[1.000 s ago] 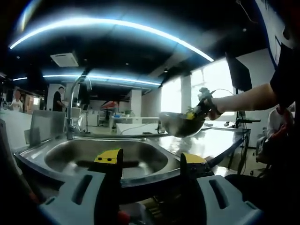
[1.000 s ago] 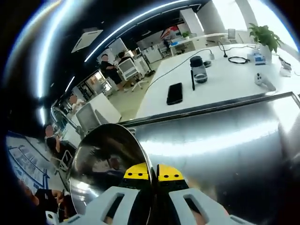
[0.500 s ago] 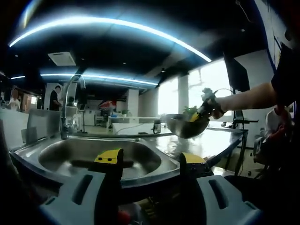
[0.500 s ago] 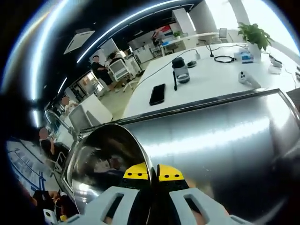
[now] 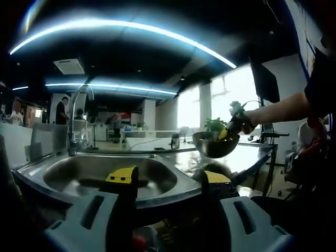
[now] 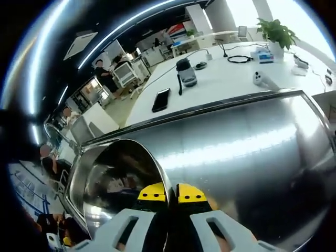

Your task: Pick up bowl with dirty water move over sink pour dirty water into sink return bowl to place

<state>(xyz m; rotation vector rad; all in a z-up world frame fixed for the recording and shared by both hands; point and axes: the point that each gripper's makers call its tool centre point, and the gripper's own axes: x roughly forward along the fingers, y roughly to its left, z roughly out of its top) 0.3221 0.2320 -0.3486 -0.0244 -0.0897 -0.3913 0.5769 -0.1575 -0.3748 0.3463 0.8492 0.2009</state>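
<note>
Right gripper view: right gripper [image 6: 171, 193] clamps bowl [image 6: 123, 178] above steel counter [image 6: 236, 142].

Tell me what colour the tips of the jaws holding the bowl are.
Yellow tips on the right gripper, clamped on the steel bowl's rim; clearest in the right gripper view.

Dim room, bright ceiling strips [image 5: 131, 26], window glare (blown out), fisheye warping

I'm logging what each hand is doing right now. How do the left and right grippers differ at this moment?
The right gripper is shut on the metal bowl's rim, while the left gripper stands open, holding nothing. The right gripper holds the bowl raised above the steel counter; the left gripper sits low in front of the sink. Both have yellow-tipped jaws.
</note>
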